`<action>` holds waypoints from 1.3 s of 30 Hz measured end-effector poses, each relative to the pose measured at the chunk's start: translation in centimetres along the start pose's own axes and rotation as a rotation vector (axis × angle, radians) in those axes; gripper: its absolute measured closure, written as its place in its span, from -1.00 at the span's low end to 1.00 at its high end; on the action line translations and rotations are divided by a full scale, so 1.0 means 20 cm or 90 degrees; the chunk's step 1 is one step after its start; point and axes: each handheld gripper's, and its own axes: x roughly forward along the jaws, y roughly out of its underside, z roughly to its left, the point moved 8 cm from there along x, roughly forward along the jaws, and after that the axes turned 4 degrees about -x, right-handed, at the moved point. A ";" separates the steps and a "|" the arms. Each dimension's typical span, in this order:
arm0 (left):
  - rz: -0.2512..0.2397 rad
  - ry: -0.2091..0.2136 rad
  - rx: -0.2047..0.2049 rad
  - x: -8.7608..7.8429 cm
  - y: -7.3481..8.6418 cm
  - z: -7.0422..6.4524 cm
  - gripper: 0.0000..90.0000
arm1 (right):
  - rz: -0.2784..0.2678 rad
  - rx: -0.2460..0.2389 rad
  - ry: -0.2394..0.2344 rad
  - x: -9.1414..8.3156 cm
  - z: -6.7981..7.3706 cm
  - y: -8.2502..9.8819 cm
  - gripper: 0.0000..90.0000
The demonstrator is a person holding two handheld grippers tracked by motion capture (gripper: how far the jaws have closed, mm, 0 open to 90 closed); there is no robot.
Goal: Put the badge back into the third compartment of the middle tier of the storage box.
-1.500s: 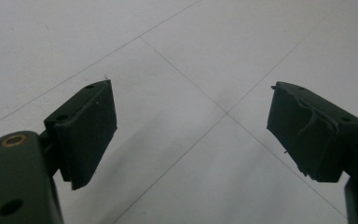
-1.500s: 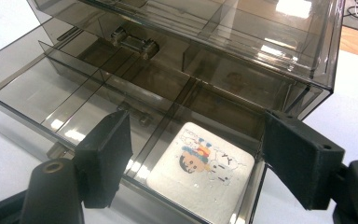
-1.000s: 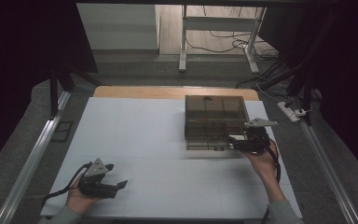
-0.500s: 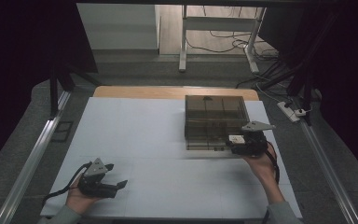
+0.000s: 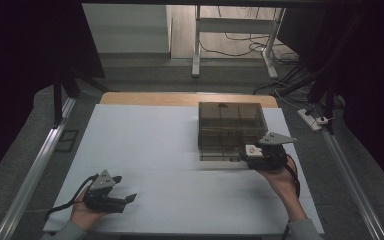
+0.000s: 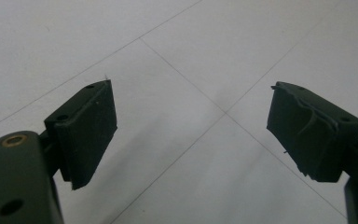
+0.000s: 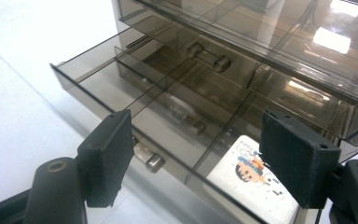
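**Open drawer, loose jaws — snag risk at the organizer**

Smoky plastic drawer organizer sits right of centre on the white surface. Its bottom drawer is pulled out, with a white card in the near compartment.

Right hand-held gripper: jaws apart over the drawer front, pressing on nothing. Left hand-held gripper: jaws wide apart, empty, well away near the surface's front edge.

Risks, as I judge them: a jaw catching the drawer's small knob could drag the light organizer or pull the drawer clean out; a push off-centre might jam it.

Hard to read: compartment contents through tinted walls; card's print; glare on the top.
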 end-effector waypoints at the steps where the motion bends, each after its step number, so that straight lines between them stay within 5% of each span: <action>1: 0.000 0.000 0.000 0.00 0.00 0.00 -0.66 | -0.001 -0.004 -0.002 -0.01 0.01 0.00 -0.43; 16: 0.001 -0.001 0.000 0.00 0.00 0.00 -0.65 | -0.022 -0.011 -0.032 -0.10 0.10 0.11 -0.42; 22: 0.003 0.000 0.002 0.00 0.00 0.00 -0.66 | -0.049 0.009 -0.069 -0.13 0.15 0.15 -0.43; 39: 0.005 -0.001 0.002 0.01 0.01 0.00 -0.65 | -0.043 0.006 -0.065 -0.22 0.17 0.36 -0.46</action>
